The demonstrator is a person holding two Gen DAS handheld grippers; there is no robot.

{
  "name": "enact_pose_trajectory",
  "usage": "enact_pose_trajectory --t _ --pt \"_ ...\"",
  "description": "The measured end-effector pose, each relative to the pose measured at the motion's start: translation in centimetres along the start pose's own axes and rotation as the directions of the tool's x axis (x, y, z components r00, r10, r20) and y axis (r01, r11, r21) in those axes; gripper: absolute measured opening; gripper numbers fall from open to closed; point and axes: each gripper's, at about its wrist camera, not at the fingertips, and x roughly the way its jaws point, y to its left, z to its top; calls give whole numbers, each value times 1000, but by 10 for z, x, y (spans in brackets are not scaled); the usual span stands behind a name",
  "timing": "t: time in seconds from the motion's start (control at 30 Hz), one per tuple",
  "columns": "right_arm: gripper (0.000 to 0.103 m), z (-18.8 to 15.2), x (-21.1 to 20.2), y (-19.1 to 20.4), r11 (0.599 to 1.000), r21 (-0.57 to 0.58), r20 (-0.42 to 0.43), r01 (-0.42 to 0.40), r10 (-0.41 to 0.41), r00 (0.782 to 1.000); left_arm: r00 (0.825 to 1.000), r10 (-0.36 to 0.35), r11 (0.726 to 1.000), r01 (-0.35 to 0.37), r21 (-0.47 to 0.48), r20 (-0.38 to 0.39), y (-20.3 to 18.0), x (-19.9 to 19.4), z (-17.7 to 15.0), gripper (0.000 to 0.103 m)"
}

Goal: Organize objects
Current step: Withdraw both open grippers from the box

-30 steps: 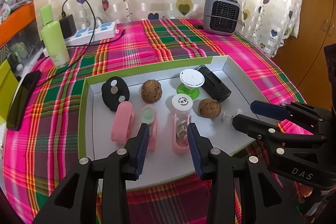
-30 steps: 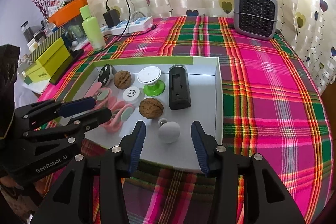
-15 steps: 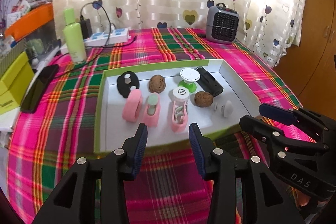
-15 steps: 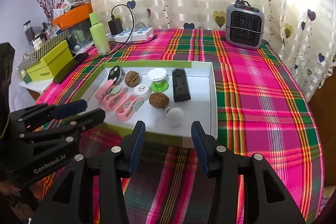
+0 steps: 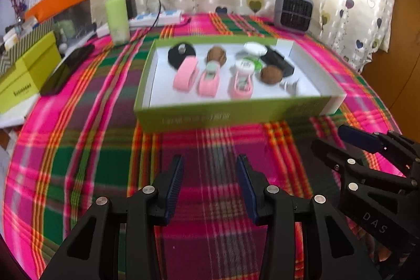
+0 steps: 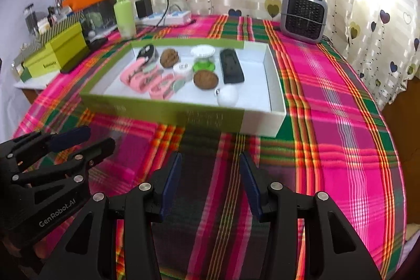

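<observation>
A green-sided box tray point(image 5: 210, 117) with a white inside sits on the plaid tablecloth. In it lie three pink clips point(image 5: 210, 80), two walnuts point(image 5: 271, 74), a black oval piece point(image 5: 178, 54), a black rectangular device point(image 6: 231, 66), a white-and-green stand point(image 6: 203, 58) and a white ball point(image 6: 227, 95). My left gripper point(image 5: 210, 162) hovers open over bare cloth, well short of the tray's near wall, with nothing between its fingers. My right gripper point(image 6: 210, 159) is open and empty too, beside the left one and equally far back.
A green bottle point(image 5: 118, 15), a power strip with a charger point(image 5: 157, 17) and a small grey heater point(image 5: 294, 9) stand along the back. A dark phone point(image 5: 67, 70) and yellow-green boxes point(image 5: 26, 80) lie at the left. Wooden furniture borders the table on the right.
Both grippers have drawn back from over the tray to the near side of the table. The left jaws stand slightly wider. The things in the tray have not moved.
</observation>
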Motion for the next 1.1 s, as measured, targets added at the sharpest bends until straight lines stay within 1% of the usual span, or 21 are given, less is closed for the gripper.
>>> enact_pose_trajectory --t 0.17,0.27,0.37,0.4,0.43,0.5,0.57,0.7,0.83,1.1 --pt "47 -2 3 3 999 -14 -14 40 -40 999 1000 -1 1000 1 -13 -7 2 1 0 40" --pt "47 -2 7 2 998 -8 -34 63 -63 997 1000 9 1000 -9 -4 -8 1 3 1 40" --pt "48 -2 8 -1 998 8 -40 68 -67 997 1000 7 1000 -7 6 -12 -1 4 2 44" --pt "49 -2 8 -2 998 13 -40 68 -67 997 1000 4 1000 -4 6 -12 -1 4 2 46" --pt "54 -2 9 -4 997 21 -43 73 -72 996 1000 5 1000 -5 7 -13 -1 5 2 46" --pt "59 -1 10 -8 996 40 -49 77 -75 996 1000 6 1000 -6 10 -13 -2 5 3 47" --pt "63 -1 11 -12 996 61 -53 66 -63 997 1000 6 1000 -6 12 -14 -2 5 2 48" --pt "63 0 11 -10 996 62 -56 71 -67 996 1000 -7 1000 8 21 -17 -3 5 2 55" --pt "64 0 12 -11 996 63 -56 68 -65 996 1000 10 999 -9 36 -20 -7 5 1 57" --pt "65 0 12 -10 996 63 -56 67 -64 996 1000 10 999 -9 36 -20 -7 5 1 57"
